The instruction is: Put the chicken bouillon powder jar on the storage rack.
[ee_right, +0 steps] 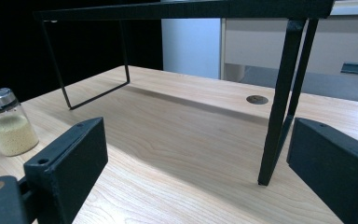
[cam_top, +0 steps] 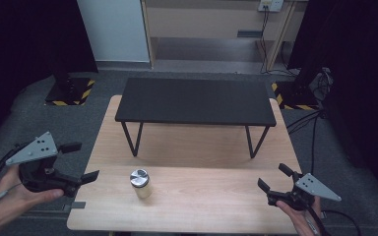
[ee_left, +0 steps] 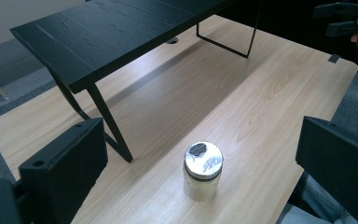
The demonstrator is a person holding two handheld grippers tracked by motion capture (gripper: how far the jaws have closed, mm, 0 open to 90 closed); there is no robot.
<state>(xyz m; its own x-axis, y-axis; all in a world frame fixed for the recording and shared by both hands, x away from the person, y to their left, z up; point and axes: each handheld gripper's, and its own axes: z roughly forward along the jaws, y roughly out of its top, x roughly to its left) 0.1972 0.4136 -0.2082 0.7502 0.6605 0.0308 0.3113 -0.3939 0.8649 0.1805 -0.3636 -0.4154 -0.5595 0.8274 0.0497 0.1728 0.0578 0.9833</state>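
From above, I hold my left gripper [cam_top: 80,162] off the left edge of the light wooden table [cam_top: 216,196], jaws spread wide and holding nothing, pointing right toward the glass jar [cam_top: 141,183] with a shiny metal lid that stands upright on the near part of the table, left of centre. My right gripper [cam_top: 274,178] hangs at the near right corner, jaws also apart and empty, well apart from the jar. A low black bench-like stand [cam_top: 196,102] on thin metal legs covers the far half of the table; bare wood runs between the jar and my right gripper. In the left gripper view, the jar [ee_left: 203,171] sits between my two black jaws and a little ahead of them, touching neither, with the stand's nearest leg [ee_left: 109,123] just to its left and open tabletop stretching beyond to the far edge. In the right gripper view, the jar [ee_right: 7,122], filled with pale grains, stands far off to the left, outside my widely parted jaws; a stand leg [ee_right: 279,100] rises between them, ahead of the tips, with clear wood under the stand.
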